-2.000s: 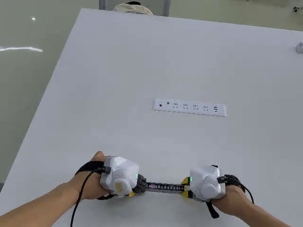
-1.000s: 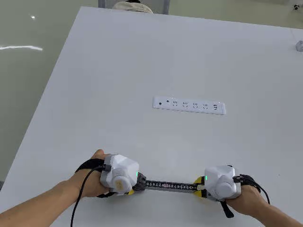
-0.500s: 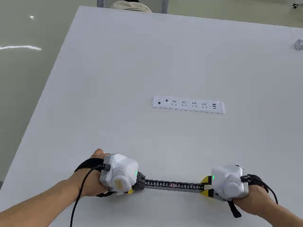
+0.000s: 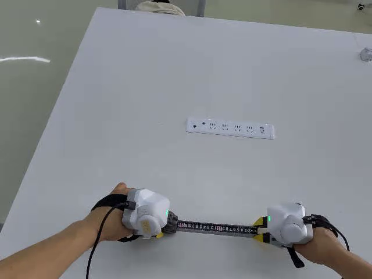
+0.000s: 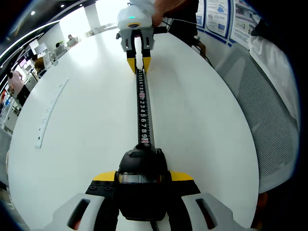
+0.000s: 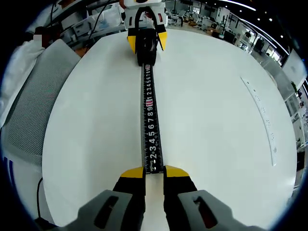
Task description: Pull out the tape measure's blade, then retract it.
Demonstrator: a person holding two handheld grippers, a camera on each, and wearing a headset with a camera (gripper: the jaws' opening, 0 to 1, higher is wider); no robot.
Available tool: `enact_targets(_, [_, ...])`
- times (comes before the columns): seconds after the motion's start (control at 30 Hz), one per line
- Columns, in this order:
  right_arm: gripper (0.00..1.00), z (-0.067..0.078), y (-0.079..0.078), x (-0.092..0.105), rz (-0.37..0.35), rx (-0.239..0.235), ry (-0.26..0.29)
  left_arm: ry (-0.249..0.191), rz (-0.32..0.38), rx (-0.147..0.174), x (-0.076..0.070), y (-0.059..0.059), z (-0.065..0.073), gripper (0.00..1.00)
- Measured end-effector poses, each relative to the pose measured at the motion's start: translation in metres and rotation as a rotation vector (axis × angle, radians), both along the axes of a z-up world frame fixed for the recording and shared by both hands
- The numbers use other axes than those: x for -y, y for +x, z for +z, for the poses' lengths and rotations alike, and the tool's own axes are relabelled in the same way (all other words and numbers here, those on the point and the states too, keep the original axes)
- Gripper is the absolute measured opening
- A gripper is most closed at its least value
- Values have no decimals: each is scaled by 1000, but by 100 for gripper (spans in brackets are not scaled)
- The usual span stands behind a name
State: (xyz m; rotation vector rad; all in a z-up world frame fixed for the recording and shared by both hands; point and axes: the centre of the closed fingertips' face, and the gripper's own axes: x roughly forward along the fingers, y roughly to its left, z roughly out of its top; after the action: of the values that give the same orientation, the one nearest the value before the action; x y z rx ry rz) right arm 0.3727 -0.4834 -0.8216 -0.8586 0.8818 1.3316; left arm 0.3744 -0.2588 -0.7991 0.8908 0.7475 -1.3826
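Note:
A black tape measure case (image 5: 143, 180) sits between the yellow-tipped jaws of my left gripper (image 5: 143, 175), which is shut on it near the table's front edge (image 4: 165, 224). Its black blade (image 4: 215, 228) with white numbers runs flat above the table to my right gripper (image 4: 260, 229), which is shut on the blade's end (image 6: 153, 166). In the left gripper view the blade (image 5: 143, 106) stretches away to the right gripper (image 5: 138, 62). In the right gripper view the blade (image 6: 150, 115) leads to the case (image 6: 146, 48) held by the left gripper (image 6: 146, 45).
A white power strip (image 4: 230, 128) lies across the middle of the white table (image 4: 203, 75), well beyond the grippers. A small grey object (image 4: 367, 54) sits at the far right edge. A chair back (image 4: 161, 7) stands behind the table's far end.
My right gripper has moved steadily to the right with the blade's end, drawing more blade out of the case. The left gripper and case have stayed in place.

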Motion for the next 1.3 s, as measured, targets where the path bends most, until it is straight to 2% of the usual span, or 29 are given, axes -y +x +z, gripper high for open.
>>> enact_targets(0.77, [13,0,-1,13,-10,-3,-22,-3,0,5,0,0,1,35])
enact_targets(1.3, [14,1,-2,14,41,7,-68,-5,3,4,1,0,1,36])
